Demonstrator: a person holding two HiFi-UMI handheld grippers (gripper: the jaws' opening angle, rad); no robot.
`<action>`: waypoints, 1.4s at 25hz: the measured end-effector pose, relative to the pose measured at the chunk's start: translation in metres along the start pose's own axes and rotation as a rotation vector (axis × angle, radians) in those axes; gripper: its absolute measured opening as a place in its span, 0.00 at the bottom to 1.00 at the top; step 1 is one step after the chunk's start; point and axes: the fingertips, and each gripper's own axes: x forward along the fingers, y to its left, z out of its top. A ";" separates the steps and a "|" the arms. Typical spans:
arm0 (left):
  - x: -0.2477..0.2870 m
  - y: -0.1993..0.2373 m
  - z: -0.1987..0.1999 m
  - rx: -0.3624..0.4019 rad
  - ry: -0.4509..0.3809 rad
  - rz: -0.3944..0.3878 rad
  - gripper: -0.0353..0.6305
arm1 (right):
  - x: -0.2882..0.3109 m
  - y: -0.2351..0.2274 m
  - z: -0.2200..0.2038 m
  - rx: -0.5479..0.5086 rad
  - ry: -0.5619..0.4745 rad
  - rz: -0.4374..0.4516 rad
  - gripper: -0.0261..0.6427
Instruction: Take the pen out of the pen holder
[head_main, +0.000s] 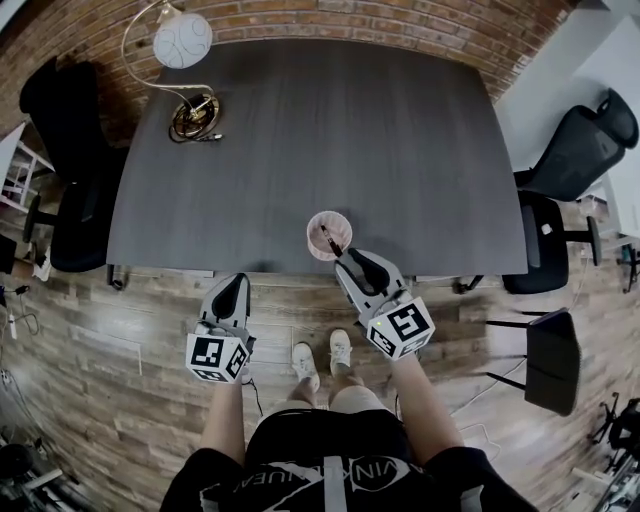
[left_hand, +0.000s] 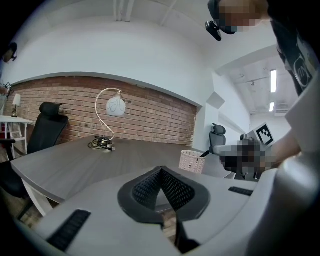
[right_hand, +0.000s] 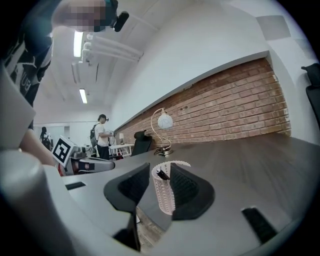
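right now the pen (head_main: 329, 240) sits slanted inside the pale pink pen holder (head_main: 314, 226), one dark end showing at the rim. the holder stands on the dark grey surface (head_main: 330, 130), close to the near edge and a little right of centre.

the right tool (head_main: 349, 261) has its jaws apart and points at the holder from the near side, with its tips just beside the rim. in the right gripper view the holder's latticed wall and the pen's dark end show in the gap between the two black pads (right_hand: 187, 187). whether either pad touches the holder i cannot tell, and neither is on the pen.

the left tool (head_main: 237, 284) hangs just at the surface's near edge, well apart from the holder. its jaws are closed tip to tip with nothing between them.

a lamp (head_main: 182, 40) with a round white shade and a curved stem stands at the far left corner, with a cord coiled at its base. black office chairs (head_main: 580, 145) stand at both sides, on a wooden floor (head_main: 120, 330).
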 end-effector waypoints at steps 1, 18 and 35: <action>0.000 0.001 -0.001 -0.003 0.003 0.005 0.07 | 0.003 0.000 0.000 -0.016 0.006 0.006 0.21; 0.011 0.003 -0.017 -0.034 0.025 0.033 0.07 | 0.024 -0.003 -0.010 -0.149 0.070 0.015 0.21; 0.009 0.008 -0.026 -0.075 0.030 0.060 0.07 | 0.027 0.002 -0.013 -0.240 0.115 -0.016 0.16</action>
